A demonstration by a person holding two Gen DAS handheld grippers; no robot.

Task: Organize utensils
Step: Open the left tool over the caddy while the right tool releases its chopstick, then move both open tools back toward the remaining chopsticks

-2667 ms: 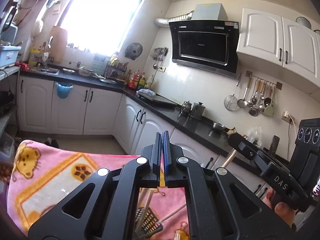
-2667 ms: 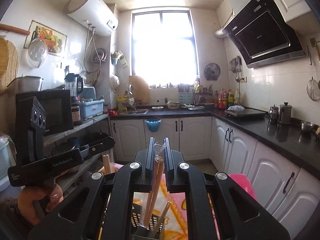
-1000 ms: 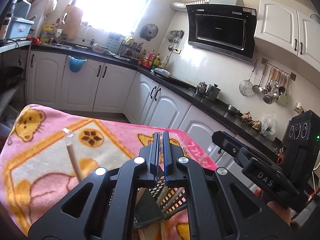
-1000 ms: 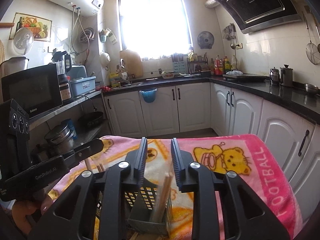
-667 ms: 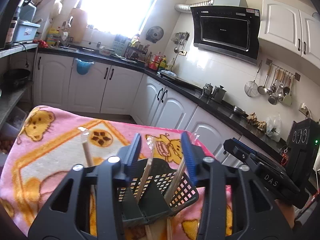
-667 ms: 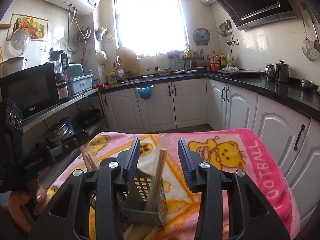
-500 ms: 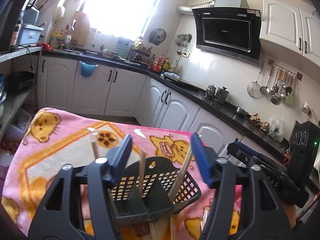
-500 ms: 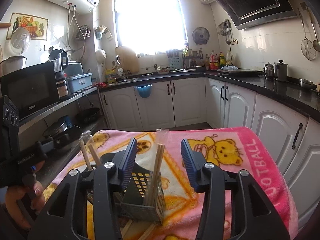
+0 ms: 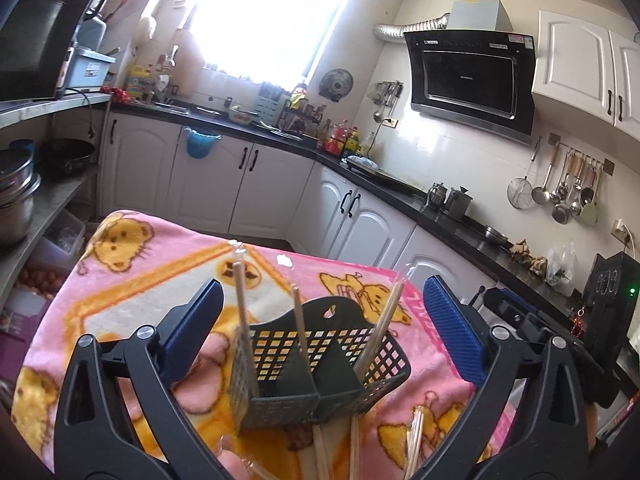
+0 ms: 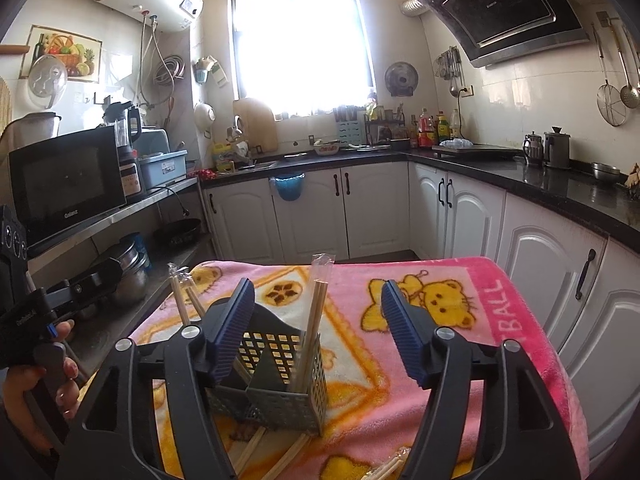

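Both releases done. Left hand-held gripper (image 9: pixel 320 312): jaws just opened, now spread fully apart, nothing pressed between pads; one second back, shut tight over the caddy. Right hand-held gripper (image 10: pixel 318 328): jaws likewise just opened, standing well apart, wrapped pair between them but untouched; 2.7 s back, clamped on that pair. Both pulled back from the caddy since then. Judged: two deposits complete, next pickups pending.

Largest to smallest:

Pink fleece blanket (image 9: pixel 132 280): soft, napped, yellow bear print, draped over the table to all visible edges.

Dark utensil caddy (image 9: pixel 320 368): rigid plastic, perforated grid walls, solid inner dividers forming compartments, arched back with hanging hole. Upright near the middle of the table, toward the near edge.

Chopstick pairs in caddy: pale wood, thin, straight, in clear crinkly sleeves. Left pair (image 9: pixel 242 312) near upright, middle pair (image 9: pixel 299 328) upright, right pair (image 9: pixel 380 328) leaning outward. Right view: wrapped pair (image 10: pixel 316 312) in the near right compartment.

Loose chopsticks (image 9: pixel 414 440): flat on the blanket by the near edge, just beside the caddy base. Judged: task part done, these still to be stowed.
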